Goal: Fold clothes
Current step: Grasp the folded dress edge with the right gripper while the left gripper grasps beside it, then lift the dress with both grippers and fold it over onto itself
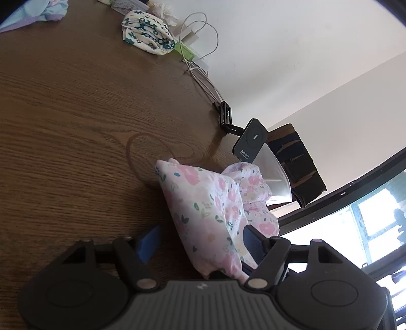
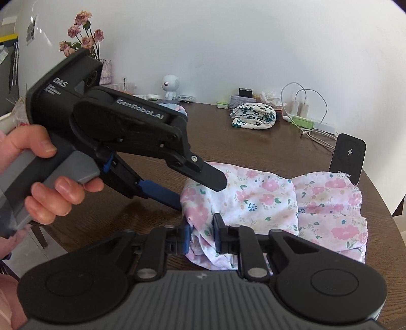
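Observation:
A pink floral garment (image 2: 266, 203) lies partly folded on the brown wooden table (image 2: 253, 147), near its right edge. My right gripper (image 2: 201, 236) is shut on a bunched near corner of it. My left gripper (image 2: 200, 187), seen in the right wrist view, stands open, its upper finger over the garment's left edge and its blue-padded lower finger beside it. In the left wrist view the garment (image 1: 203, 203) rises between the wide-apart fingers of the left gripper (image 1: 198, 243).
A folded white garment with green flowers (image 2: 253, 116) lies at the table's back. Chargers and white cables (image 2: 304, 109), a black wireless charger stand (image 2: 349, 157), a small white robot figure (image 2: 170, 86) and dried flowers (image 2: 83, 35) line the back. A light blue garment (image 1: 33, 12) lies far off.

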The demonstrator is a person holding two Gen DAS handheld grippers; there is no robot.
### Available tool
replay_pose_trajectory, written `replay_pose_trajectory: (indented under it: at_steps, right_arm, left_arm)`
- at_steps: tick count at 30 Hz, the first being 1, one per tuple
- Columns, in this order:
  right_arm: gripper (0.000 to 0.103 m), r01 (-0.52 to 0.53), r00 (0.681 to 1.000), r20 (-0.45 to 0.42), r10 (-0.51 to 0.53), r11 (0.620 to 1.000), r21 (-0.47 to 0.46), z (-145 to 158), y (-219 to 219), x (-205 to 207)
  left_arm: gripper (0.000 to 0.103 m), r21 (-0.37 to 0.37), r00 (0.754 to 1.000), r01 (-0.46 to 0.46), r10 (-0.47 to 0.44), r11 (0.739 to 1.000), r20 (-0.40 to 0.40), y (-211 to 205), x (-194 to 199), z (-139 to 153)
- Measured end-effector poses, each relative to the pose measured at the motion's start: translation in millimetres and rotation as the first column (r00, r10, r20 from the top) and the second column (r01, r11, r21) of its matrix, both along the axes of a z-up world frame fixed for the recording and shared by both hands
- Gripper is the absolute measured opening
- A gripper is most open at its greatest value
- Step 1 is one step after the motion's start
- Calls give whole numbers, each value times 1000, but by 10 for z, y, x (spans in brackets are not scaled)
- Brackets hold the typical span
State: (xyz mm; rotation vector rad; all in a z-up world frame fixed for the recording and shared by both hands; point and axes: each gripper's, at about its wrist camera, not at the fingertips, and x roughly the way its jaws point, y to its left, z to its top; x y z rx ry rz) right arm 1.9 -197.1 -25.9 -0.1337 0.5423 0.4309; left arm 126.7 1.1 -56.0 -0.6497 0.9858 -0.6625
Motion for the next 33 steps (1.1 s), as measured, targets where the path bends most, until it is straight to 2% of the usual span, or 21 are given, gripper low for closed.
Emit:
replay_pose_trajectory:
  at_steps: [1,3,5,6,10,12,13,14,19,22,25,27,29,32,33]
  right_arm:
    - [17,-3,1000,-2,3,1000,24,13,-44,4]
    - [17,-10,1000,-3,10,998,58,30,-119,26]
    - [17,-18,1000,-4,18,997,74,32,-170,37]
    - [17,-22,1000,-4,23,997,78,26,-188,44]
    - [19,-33,999,12,32,997,73,14,-206,31]
    - [37,-30,999,43,28,998,48,13,-181,-11]
    - [58,-25,998,62,24,999,30,11,-161,-40]
    - [67,-21,996,81,20,1000,7,4,-135,-74]
    - [71,14,989,147,2,995,-103,-97,26,-162]
    - [71,56,978,210,-6,970,-235,-214,192,-167]
    - [68,94,963,268,6,929,-358,-303,338,-153]
    - [52,98,963,269,14,912,-398,-329,395,-119]
    - [26,83,971,239,14,917,-390,-332,399,-74]
    - [15,60,978,208,12,940,-337,-290,378,-63]
    - [14,54,979,202,9,952,-302,-263,343,-68]
  left_arm:
    - [61,-8,1000,3,-3,1000,-13,-26,41,-14]
    - [44,-27,999,6,-7,1000,-37,-66,98,-49]
    - [39,-42,999,7,-10,999,-53,-99,140,-75]
    - [31,-37,999,8,-10,999,-50,-114,142,-71]
    - [23,-3,999,2,-2,1000,-37,-163,130,-12]
    - [19,20,999,-11,12,1000,-38,-184,123,28]
    - [19,31,999,-18,19,999,-38,-192,121,53]
    - [17,39,999,-24,25,999,-38,-203,122,80]
    - [17,67,998,-49,52,997,-37,-260,103,225]
    - [17,66,997,-62,64,996,-42,-269,73,291]
    - [17,83,997,-68,72,994,-42,-258,26,335]
    - [17,101,996,-72,77,992,-42,-243,-4,356]
    - [17,143,996,-78,83,987,-31,-233,-28,378]
    - [20,178,997,-73,76,981,-9,-212,-74,432]
    - [24,182,998,-69,68,981,7,-202,-107,471]
